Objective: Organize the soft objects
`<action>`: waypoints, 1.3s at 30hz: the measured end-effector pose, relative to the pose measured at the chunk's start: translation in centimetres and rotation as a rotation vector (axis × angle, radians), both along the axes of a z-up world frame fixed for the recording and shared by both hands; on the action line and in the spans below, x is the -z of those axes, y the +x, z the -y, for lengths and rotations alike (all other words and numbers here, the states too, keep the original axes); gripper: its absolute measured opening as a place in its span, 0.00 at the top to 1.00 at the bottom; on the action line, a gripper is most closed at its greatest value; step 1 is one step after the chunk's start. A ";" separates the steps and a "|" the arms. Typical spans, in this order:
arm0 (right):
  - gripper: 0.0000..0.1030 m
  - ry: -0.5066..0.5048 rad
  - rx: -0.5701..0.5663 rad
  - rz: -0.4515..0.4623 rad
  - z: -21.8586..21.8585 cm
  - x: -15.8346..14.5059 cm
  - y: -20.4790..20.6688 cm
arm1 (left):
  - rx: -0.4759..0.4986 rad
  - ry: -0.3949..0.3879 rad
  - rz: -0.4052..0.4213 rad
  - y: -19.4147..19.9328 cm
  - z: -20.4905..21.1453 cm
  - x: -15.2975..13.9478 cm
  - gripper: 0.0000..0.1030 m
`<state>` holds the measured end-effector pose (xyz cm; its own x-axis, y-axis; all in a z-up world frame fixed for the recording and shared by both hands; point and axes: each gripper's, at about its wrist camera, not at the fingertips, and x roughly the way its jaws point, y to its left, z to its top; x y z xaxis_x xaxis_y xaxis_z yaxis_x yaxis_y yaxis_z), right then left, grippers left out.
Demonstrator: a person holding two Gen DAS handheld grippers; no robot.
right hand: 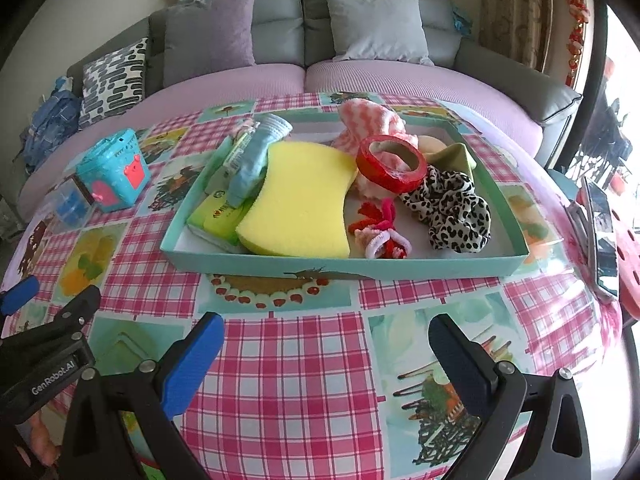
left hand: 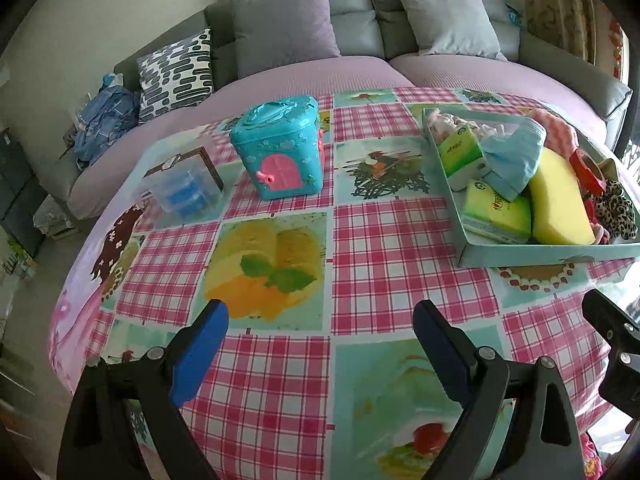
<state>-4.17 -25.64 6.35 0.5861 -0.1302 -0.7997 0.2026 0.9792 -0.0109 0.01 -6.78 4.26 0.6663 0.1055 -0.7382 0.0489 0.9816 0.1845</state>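
A teal tray [right hand: 344, 270] [left hand: 540, 254] on the checked table holds soft things: a yellow sponge [right hand: 298, 200] [left hand: 558, 200], green tissue packs [right hand: 218, 216] [left hand: 496, 210], a light blue cloth [right hand: 252, 160] [left hand: 514, 160], a pink checked cloth [right hand: 372, 120], a red tape roll [right hand: 392, 164], a leopard scrunchie [right hand: 454, 208] and small pink and red hair ties [right hand: 380, 232]. My left gripper [left hand: 320, 344] is open and empty over the table, left of the tray. My right gripper [right hand: 326, 350] is open and empty, just in front of the tray.
A turquoise toy house box [left hand: 280, 148] [right hand: 114, 172] and a clear box with blue items [left hand: 182, 186] stand at the table's left. A phone [right hand: 600, 236] lies at the right edge. A grey sofa [left hand: 360, 12] with cushions is behind.
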 end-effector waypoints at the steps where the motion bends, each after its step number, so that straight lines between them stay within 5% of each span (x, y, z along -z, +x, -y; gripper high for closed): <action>1: 0.00 0.000 0.002 -0.003 0.0 0.0 0.0 | 0.000 -0.001 0.001 0.0 0.0 0.0 0.09; 39: 0.00 -0.019 0.005 -0.026 0.0 0.5 0.2 | 0.014 0.008 0.003 -0.2 0.5 0.0 0.09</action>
<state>-3.99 -25.61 5.85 0.5646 -0.1484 -0.8119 0.2070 0.9777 -0.0347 -0.16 -7.25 4.23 0.6702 0.1017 -0.7351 0.0623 0.9793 0.1923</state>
